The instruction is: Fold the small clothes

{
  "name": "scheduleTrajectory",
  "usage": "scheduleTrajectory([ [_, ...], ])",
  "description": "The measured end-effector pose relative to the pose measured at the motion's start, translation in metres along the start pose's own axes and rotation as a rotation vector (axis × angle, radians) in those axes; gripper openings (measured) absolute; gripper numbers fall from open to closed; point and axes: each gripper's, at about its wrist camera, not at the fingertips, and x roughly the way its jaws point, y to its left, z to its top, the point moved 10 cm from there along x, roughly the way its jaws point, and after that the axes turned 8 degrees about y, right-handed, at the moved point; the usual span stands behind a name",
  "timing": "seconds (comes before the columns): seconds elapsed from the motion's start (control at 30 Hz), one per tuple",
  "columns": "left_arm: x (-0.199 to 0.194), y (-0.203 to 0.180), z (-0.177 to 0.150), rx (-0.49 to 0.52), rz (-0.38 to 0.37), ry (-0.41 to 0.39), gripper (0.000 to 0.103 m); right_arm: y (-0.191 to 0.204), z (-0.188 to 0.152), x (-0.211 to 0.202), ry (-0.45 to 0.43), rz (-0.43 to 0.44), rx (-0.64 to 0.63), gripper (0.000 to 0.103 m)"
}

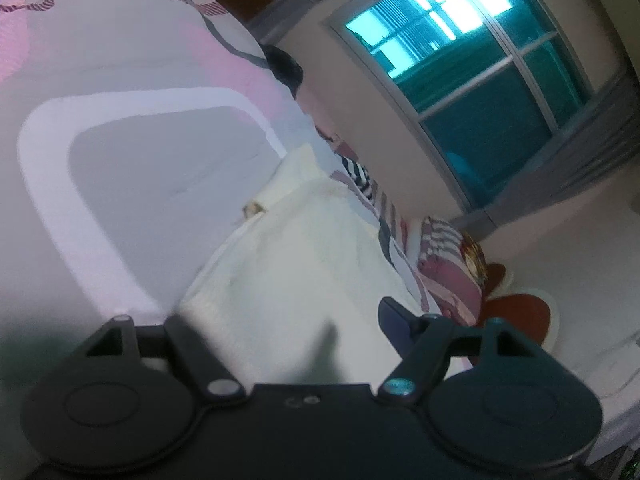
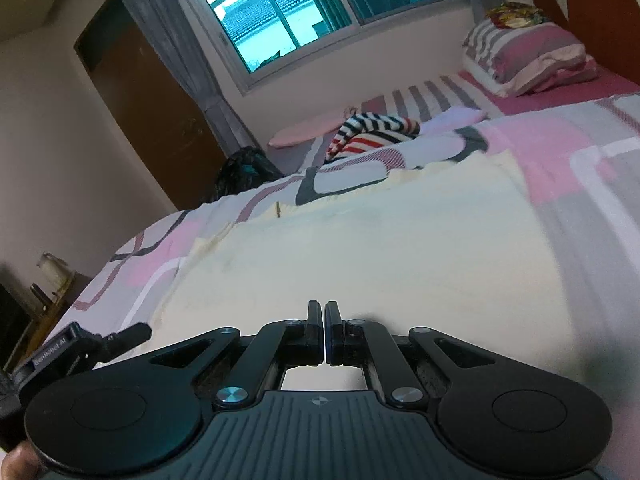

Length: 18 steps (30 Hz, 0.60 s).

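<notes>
A: Left wrist view first, from its left edge: the bedspread point(image 1: 132, 92) with pink and grey blocks fills that side, and the cream cloth point(image 1: 288, 248) lies on it, running up the middle of the picture.

B: And the left hand-held gripper point(image 1: 280, 320)?

A: Spread wide. One finger point(image 1: 394, 320) shows clearly on the right; the other is blurred against the cream cloth. The cloth lies between them, but I can't see either pad pressing on it, so I'd call it released.

B: Further right?

A: A striped garment point(image 1: 358, 172) beyond the cloth, then a striped pillow point(image 1: 448, 256) by the wall, and the window point(image 1: 472, 80) above.

B: Right wrist view?

A: At the far left a brown door point(image 2: 148, 112), then a dark bag point(image 2: 246, 170) beside the bed. The cloth point(image 2: 380, 248) spreads flat across the middle of the bed, directly ahead of the right hand-held gripper point(image 2: 324, 312).

B: Its state?

A: Clenched, the fingers nearly touching just above the cloth. Whether a pinch of fabric sits between them I cannot tell.

B: To the right?

A: The striped garment point(image 2: 372, 130) is heaped behind the cloth, well apart from the gripper; the pillow point(image 2: 528, 56) rests at the far right.
</notes>
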Motion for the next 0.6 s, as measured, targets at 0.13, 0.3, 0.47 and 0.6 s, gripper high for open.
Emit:
scheduleTrajectory([
  [0.13,0.0,-0.003,-0.001,-0.071,-0.063,-0.018,0.073,0.0,0.004,0.021,0.011,0.015,0.035,0.003],
  [0.3,-0.003,0.003,-0.009,-0.084,-0.087,-0.027,0.056,0.004,0.009,0.031,0.007,0.036,0.024,0.003],
  [0.47,0.018,0.024,0.006,-0.244,-0.057,-0.032,0.017,0.003,0.009,0.044,0.014,0.042,0.045,0.003],
  [0.6,0.024,0.026,0.011,-0.244,-0.087,-0.02,0.015,-0.002,0.007,0.047,0.017,0.045,0.065,0.003],
])
